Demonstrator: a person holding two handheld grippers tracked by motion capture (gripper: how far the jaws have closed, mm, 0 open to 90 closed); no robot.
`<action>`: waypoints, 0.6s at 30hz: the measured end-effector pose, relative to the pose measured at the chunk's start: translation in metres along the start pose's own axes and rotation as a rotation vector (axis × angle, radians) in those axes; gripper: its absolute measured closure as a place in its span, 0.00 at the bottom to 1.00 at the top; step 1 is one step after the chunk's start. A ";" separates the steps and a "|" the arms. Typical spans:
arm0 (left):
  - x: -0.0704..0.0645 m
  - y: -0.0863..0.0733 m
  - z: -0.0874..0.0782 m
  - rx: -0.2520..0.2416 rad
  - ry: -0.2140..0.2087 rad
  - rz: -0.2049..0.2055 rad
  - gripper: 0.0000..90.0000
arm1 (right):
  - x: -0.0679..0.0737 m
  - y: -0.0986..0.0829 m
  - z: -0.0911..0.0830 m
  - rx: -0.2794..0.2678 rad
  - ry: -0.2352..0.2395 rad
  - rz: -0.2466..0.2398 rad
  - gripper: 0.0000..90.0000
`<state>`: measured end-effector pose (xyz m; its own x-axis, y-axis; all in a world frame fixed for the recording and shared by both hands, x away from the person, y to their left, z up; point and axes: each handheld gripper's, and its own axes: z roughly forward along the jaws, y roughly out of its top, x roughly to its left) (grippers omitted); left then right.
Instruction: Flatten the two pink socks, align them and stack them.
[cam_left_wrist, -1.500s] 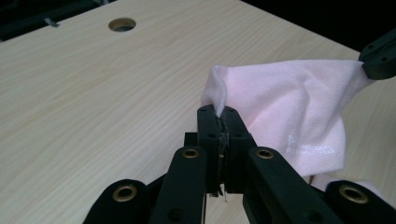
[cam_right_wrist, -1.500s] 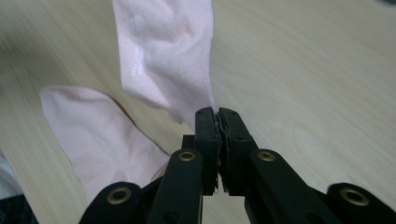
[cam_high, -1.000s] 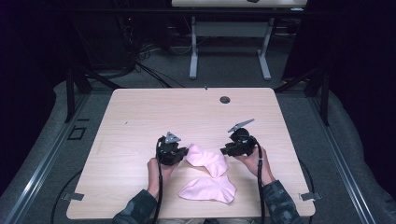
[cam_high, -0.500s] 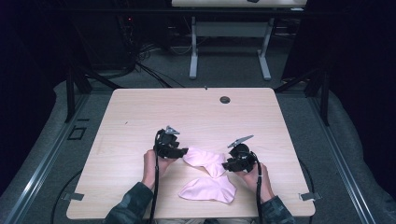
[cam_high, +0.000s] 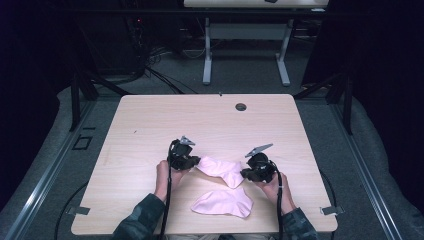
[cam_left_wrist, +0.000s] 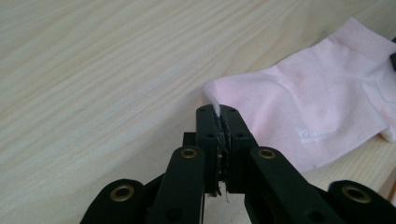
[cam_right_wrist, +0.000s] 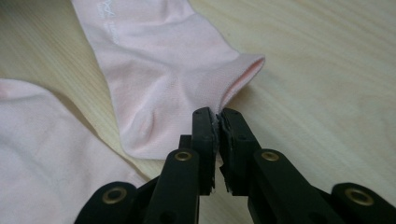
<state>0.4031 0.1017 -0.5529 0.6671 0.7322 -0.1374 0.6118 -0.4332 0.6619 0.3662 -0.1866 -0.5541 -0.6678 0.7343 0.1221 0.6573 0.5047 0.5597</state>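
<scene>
Pinching the toe tip, left gripper (cam_high: 191, 161) holds the upper sock (cam_high: 220, 167) at frame centre-bottom; right gripper (cam_high: 248, 173) nips its cuff edge. Both holds look thin; a pull could slip either, dropping it onto the lower sock (cam_high: 223, 203).

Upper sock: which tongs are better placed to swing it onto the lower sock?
Probably the right tongs: shut on the upper sock at its cuff, beside the lower sock. The left tongs grip the far toe.
</scene>
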 end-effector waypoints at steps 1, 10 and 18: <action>-0.001 -0.001 -0.002 -0.008 0.003 -0.004 0.97 | -0.003 0.003 -0.002 0.000 0.000 -0.016 0.94; -0.020 -0.027 -0.013 -0.048 0.014 -0.008 0.96 | -0.018 0.013 0.006 0.086 0.010 -0.110 0.93; -0.023 -0.041 -0.019 -0.037 0.016 -0.047 0.52 | -0.020 0.013 0.004 0.050 0.011 -0.097 0.86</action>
<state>0.3546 0.1121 -0.5628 0.6314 0.7593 -0.1573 0.6254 -0.3787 0.6823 0.3895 -0.1933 -0.5529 -0.7327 0.6760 0.0789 0.6058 0.5950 0.5282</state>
